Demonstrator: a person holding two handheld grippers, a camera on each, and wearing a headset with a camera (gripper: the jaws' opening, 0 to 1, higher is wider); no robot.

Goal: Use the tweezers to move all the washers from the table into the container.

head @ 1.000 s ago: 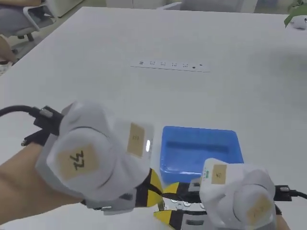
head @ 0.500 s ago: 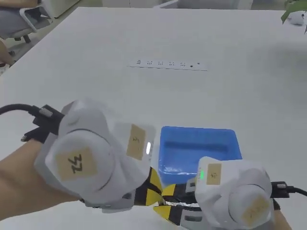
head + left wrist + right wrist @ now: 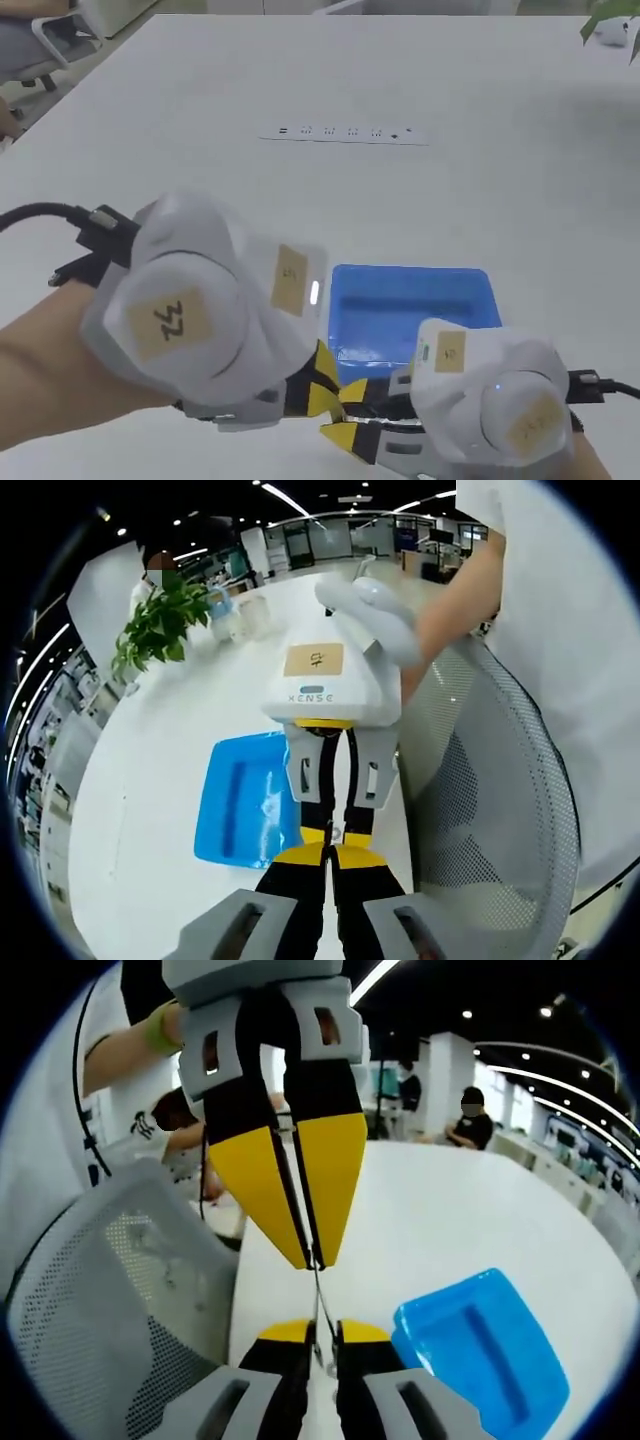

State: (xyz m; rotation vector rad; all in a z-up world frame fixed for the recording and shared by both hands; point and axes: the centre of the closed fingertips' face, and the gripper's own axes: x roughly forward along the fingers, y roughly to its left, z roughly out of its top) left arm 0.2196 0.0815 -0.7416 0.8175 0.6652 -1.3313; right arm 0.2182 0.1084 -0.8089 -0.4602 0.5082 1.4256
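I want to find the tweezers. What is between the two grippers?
Thin metal tweezers run from the right gripper up into the left gripper, both closed on them. The right gripper view shows this.

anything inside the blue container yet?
Nothing visible: the blue container floor looks bare in the head and right gripper views. The right gripper covers its near edge in the head view, so that strip is unseen.

Head view looks down; gripper views seemingly oppose — all 3 share container [image 3: 420,310].
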